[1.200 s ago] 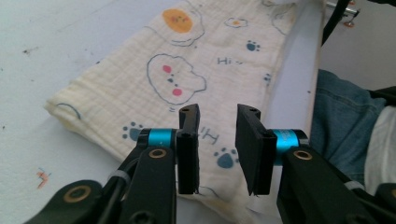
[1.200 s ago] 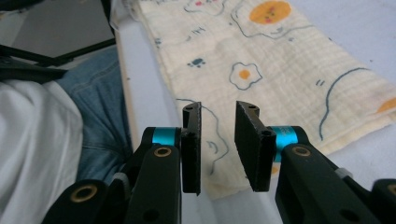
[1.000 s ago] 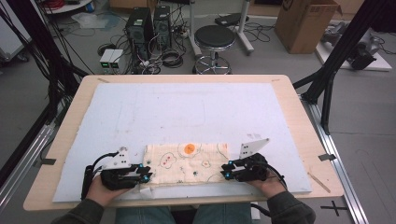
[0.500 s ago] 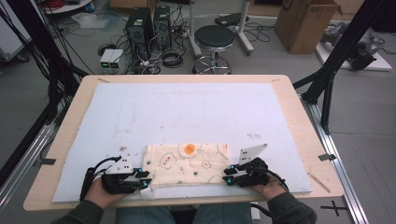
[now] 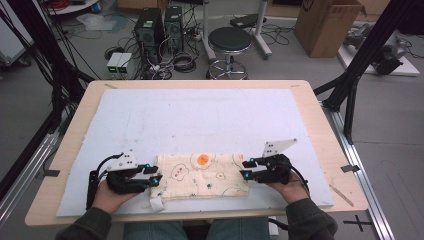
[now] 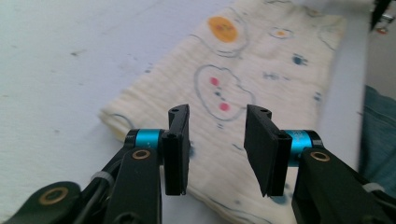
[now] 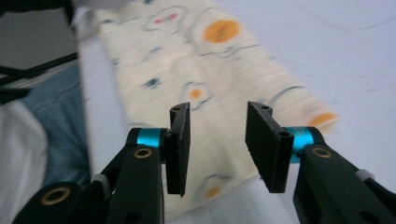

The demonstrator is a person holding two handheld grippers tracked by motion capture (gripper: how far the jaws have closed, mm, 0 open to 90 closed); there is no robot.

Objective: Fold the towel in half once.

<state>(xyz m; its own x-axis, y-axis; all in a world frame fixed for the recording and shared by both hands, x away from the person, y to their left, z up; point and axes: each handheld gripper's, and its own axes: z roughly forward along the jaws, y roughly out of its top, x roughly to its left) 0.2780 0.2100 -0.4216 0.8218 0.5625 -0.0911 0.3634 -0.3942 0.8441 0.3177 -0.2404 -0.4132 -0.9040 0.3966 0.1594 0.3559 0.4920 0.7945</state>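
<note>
A cream cloth (image 5: 202, 174), folded flat and printed with orange fried-egg shapes and outlined clouds, is seen near the front edge of the white mat (image 5: 200, 115). The left gripper (image 5: 156, 174) and right gripper (image 5: 246, 168) are released at its ends; both jaws have just been opening, nothing clamped.

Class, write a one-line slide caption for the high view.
Both grippers, left gripper and right gripper, open at opposite ends of a folded patterned cloth.

You have one folded patterned cloth (image 5: 202, 174) on one surface (image 5: 320, 125) with one pale blue mat (image 5: 200, 120), and two hand-held grippers, left hand-held gripper (image 5: 154, 174) and right hand-held gripper (image 5: 246, 168).
</note>
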